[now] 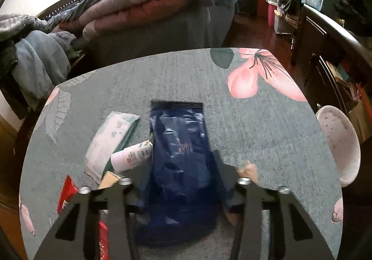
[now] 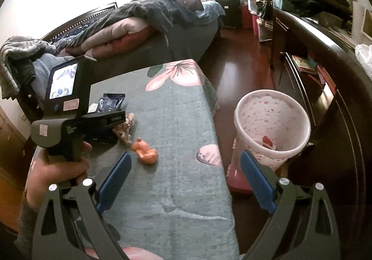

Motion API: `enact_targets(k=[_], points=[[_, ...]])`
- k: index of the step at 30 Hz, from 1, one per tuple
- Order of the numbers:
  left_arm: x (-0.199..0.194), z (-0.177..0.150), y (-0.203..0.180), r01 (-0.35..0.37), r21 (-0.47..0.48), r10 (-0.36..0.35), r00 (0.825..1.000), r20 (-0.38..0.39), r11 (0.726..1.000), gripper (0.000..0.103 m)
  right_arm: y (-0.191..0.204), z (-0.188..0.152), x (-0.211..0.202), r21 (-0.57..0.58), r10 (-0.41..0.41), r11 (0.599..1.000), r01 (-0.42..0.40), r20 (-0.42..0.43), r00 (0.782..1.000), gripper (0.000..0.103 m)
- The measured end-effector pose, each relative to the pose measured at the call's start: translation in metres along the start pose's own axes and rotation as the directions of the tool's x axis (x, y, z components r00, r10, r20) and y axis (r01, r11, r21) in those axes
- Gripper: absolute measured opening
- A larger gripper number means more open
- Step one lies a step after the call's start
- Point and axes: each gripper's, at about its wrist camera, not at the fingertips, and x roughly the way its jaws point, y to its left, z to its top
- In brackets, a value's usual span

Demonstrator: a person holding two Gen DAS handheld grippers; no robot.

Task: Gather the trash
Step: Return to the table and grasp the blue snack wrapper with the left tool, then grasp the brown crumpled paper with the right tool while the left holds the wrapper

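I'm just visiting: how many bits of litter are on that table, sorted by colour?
Blue wrapper: 1
Red wrapper: 1
White packet, white tube: 2
Tan scrap, tan wad: 2
Orange wad: 1
Total: 7

Was a lived-in home bedroom: bed (image 2: 148, 34) heaped with quilts and clothes, dark wooden dresser (image 2: 325, 55) stacked with folded clothes, suitcase (image 2: 227, 8) by the window, red wood floor (image 2: 244, 66), flowered cloth on the table (image 2: 176, 120).
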Motion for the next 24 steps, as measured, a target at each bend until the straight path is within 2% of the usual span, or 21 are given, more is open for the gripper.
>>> enact_targets(k=[6, 12, 19, 24], points=[[-0.02, 0.0, 0.022, 0.043, -0.047, -0.04, 0.998, 0.054, 0.998, 0.029, 0.017, 0.002, 0.005, -0.021, 0.012, 1.0, -0.012, -0.011, 1.0, 0.095], [-0.057, -0.001, 0.059, 0.076, -0.102, -0.062, 0.989, 0.133, 0.992, 0.029, 0.026, 0.001, 0.016, -0.024, 0.016, 1.0, -0.017, -0.027, 1.0, 0.095], [-0.099, -0.006, 0.119, 0.111, -0.193, -0.062, 0.968, 0.243, 0.975, 0.029, 0.041, 0.005, 0.049, -0.031, 0.029, 0.999, -0.031, -0.057, 0.998, 0.095], [-0.104, -0.016, 0.149, 0.119, -0.246, -0.055, 0.967, 0.251, 0.962, 0.029, 0.07, 0.016, 0.083, -0.091, 0.031, 0.995, -0.039, -0.092, 0.995, 0.095]])
